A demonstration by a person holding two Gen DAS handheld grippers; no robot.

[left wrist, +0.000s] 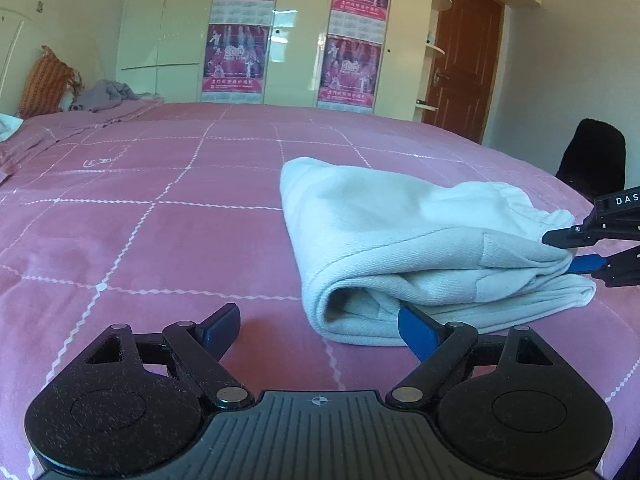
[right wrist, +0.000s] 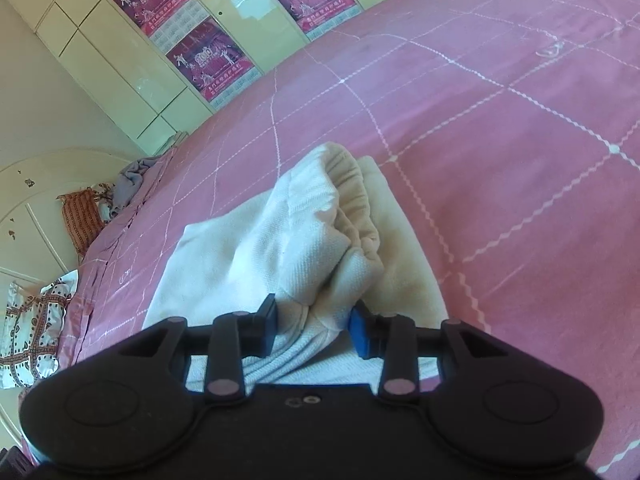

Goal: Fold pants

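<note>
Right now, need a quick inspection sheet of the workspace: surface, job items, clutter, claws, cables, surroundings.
Surface: pink bedspread with a white grid pattern, mostly smooth.
Job's things: white pants lying on the bed, folded over into a thick bundle, elastic waistband bunched on top.
Clutter: purple cloth heap and orange striped cushion at the far end of the bed; patterned fabric beside it.
Claws: left claw open, its blue pad at the fold's near edge; right claw shut on the pants' end layers.
Cables: nothing seen.
Surroundings: cream wardrobe with pink posters, brown door, black chair.
</note>
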